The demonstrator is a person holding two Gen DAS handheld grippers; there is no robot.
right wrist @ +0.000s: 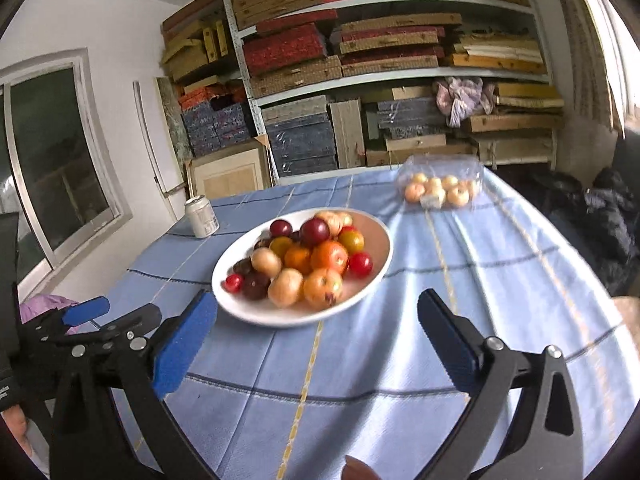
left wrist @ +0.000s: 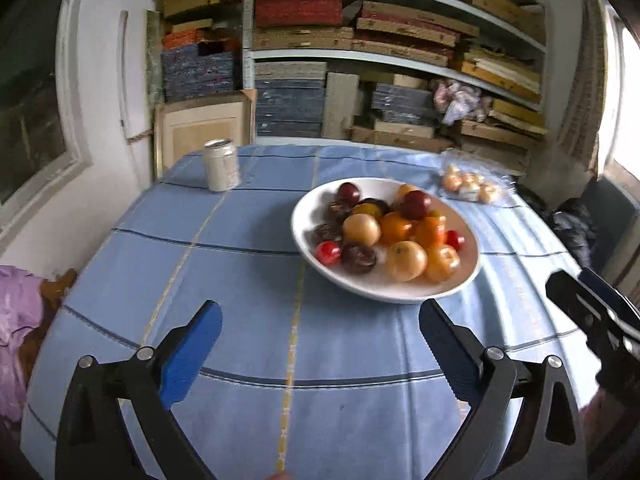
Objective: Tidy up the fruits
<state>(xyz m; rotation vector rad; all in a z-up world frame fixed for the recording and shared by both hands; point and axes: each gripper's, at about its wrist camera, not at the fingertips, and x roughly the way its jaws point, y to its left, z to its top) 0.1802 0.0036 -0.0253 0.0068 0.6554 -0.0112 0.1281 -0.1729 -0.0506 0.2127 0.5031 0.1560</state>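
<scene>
So the bowl (left wrist: 384, 280) of fruit (left wrist: 404, 260) sits mid-table (left wrist: 240, 320), right ahead of me. Can (left wrist: 221, 165) is back left, packet (left wrist: 472, 178) back right, shelves (left wrist: 392, 60) behind it all.

Your left gripper (left wrist: 320, 320): jaws wide apart, nothing between, tilted down. Your right gripper (right wrist: 318, 312): same, just beside it.

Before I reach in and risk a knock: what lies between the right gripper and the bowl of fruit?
Only bare blue tablecloth between the open right gripper and the white bowl, as the right wrist view shows.
</scene>
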